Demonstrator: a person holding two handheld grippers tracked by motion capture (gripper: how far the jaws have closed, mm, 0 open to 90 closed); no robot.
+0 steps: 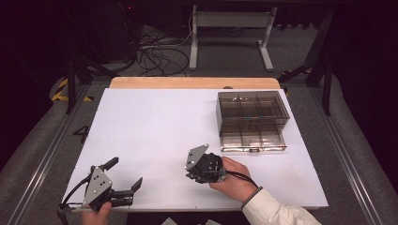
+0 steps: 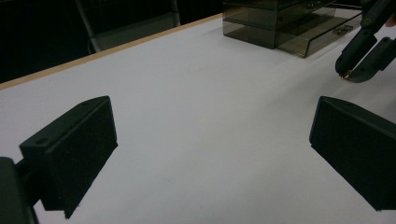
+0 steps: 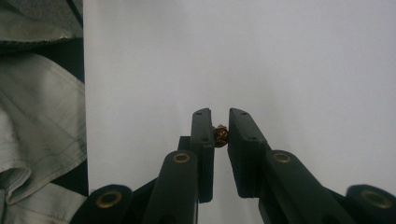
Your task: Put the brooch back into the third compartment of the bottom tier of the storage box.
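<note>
A white table [image 1: 155,126] bears a smoky, seemingly plastic drawer box [image 1: 252,120].

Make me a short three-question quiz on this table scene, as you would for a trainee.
1. True or false: the left gripper has its jaws shut.
2. What does the right gripper pinch? A) a pencil B) a small brass-coloured piece C) a cloth
3. Is the bottom drawer of the smoky clear drawer box pulled out or pushed in?

Key: 1 false, they stand wide apart. 2 B. 3 pulled out.
</note>
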